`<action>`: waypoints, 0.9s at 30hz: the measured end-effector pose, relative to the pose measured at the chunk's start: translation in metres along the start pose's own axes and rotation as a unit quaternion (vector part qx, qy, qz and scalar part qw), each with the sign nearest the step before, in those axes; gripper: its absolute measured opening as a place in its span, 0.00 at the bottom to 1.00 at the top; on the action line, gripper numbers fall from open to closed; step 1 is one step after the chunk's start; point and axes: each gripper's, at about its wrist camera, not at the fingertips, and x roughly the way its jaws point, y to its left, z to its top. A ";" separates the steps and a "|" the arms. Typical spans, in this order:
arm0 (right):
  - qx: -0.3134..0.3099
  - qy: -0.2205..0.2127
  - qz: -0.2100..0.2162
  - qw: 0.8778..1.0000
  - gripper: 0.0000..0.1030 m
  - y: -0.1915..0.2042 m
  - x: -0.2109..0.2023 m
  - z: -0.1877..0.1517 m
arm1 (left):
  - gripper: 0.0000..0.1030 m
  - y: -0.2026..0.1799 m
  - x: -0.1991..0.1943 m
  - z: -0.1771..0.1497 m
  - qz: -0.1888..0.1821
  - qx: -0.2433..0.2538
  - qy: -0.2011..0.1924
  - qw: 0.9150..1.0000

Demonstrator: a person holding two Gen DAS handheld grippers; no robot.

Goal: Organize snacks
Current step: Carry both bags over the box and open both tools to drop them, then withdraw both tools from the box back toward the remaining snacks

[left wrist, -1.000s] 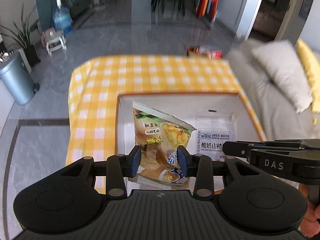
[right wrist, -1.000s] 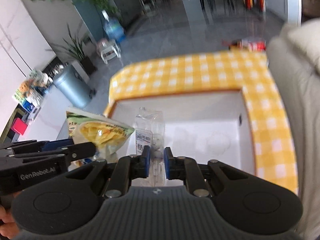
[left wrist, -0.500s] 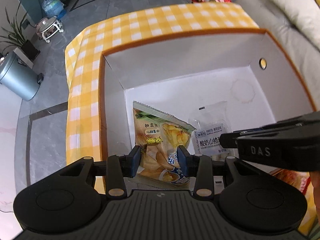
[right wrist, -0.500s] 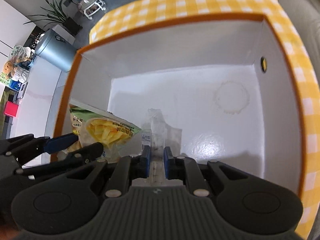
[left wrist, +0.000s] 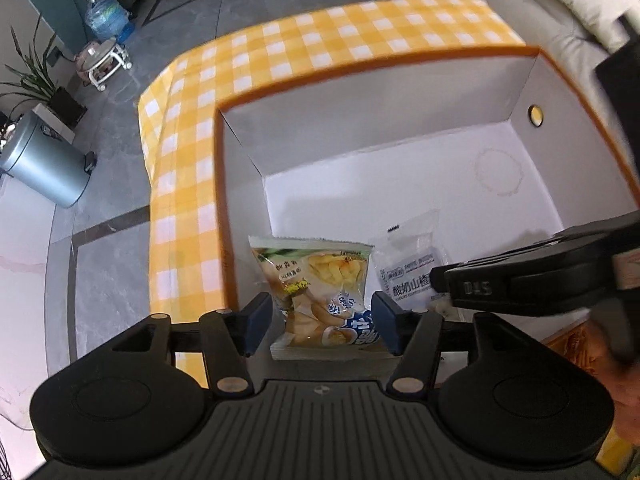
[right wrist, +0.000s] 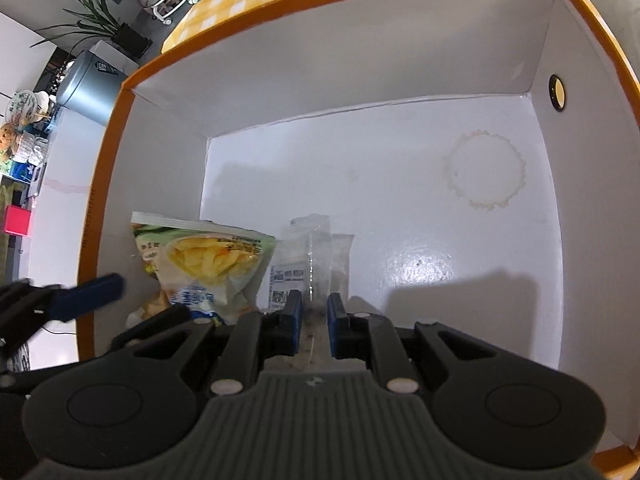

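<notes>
Chip bag [left wrist: 320,280] inside white box [left wrist: 360,120], at its near-left corner; clear sachet [right wrist: 316,248] just right of bag. My left gripper [left wrist: 320,324]: fingers apart, flanking bag's lower end, contact not certain. My right gripper [right wrist: 311,312]: fingers clamped on sachet's bottom seam. I judge both packs light, soft, crinkly, slippery film, contents crushable; best grip at sealed edges. Box floor glossy, otherwise bare. Box sits on yellow-checked table [left wrist: 320,48]; grey bin [left wrist: 44,168] on floor left of box.

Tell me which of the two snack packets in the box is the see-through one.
The clear packet, pinched by the right gripper. Its wrapper is transparent with a white label, while the chip bag between the left gripper's fingers is opaque, printed green and yellow.
</notes>
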 end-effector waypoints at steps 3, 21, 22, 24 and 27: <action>0.000 0.001 -0.005 1.000 0.10 0.002 0.003 0.001 | 0.66 0.007 -0.016 -0.001 -0.012 -0.008 -0.020 1.000; -0.040 -0.033 -0.044 0.998 0.36 0.017 -0.041 -0.020 | 0.66 0.019 -0.069 -0.016 -0.010 -0.023 -0.069 0.997; -0.045 -0.039 -0.046 0.997 0.40 0.020 -0.048 -0.022 | 0.66 0.019 -0.072 -0.018 -0.011 -0.025 -0.072 0.997; -0.056 -0.056 -0.049 0.996 0.45 0.025 -0.067 -0.029 | 0.66 0.020 -0.081 -0.023 -0.013 -0.030 -0.081 0.996; -0.069 -0.083 -0.044 0.993 0.48 0.029 -0.097 -0.040 | 0.66 0.021 -0.097 -0.029 -0.013 -0.048 -0.106 0.993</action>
